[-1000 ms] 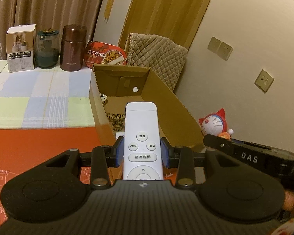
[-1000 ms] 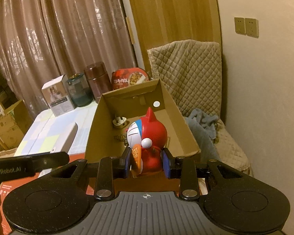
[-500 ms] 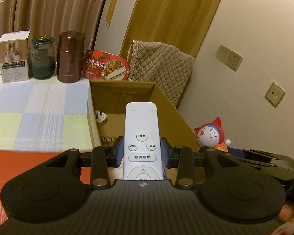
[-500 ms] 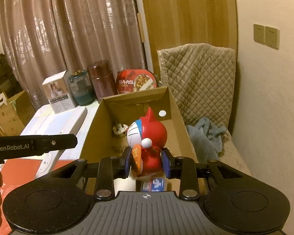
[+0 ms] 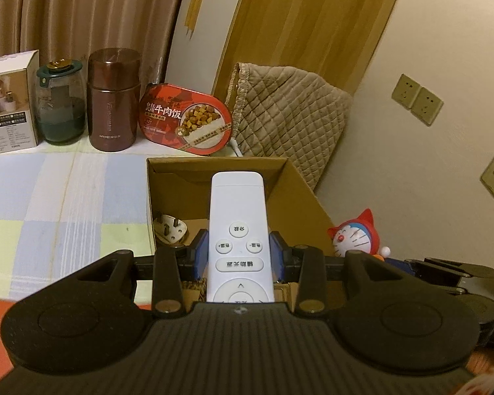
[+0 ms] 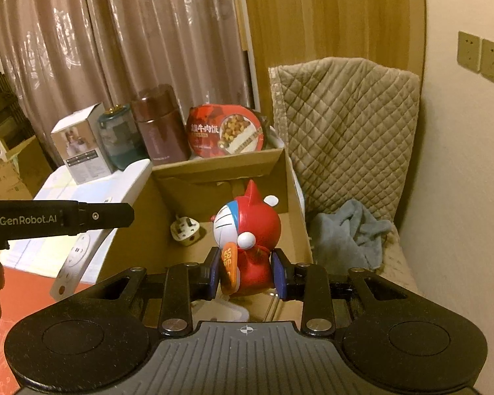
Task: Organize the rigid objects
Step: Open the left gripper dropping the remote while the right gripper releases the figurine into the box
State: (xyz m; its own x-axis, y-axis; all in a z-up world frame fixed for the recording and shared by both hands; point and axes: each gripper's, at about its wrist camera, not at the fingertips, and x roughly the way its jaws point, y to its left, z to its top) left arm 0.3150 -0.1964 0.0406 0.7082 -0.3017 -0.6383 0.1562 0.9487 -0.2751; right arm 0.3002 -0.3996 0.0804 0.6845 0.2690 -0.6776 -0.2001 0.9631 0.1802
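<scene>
Left wrist view: left gripper (image 5: 238, 256) pinching white remote (image 5: 237, 230) at mid-body, held above cardboard box (image 5: 299, 191). Judged step: carrying to box; next calls for lowering inside, clear of white plug (image 5: 171, 228), then release. Box floor mostly hidden by remote.

Right wrist view: right gripper (image 6: 247, 275) clamped on red Doraemon figure (image 6: 247, 230), over box's near end. Next: lower, let go. Figure base hidden; object beneath unclear.

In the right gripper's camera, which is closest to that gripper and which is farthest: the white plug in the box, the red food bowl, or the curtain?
1. White plug: nearest the right gripper, inside the cardboard box, left of the red toy.
2. Red food bowl: behind the box.
3. Curtain: farthest, at the back.
</scene>
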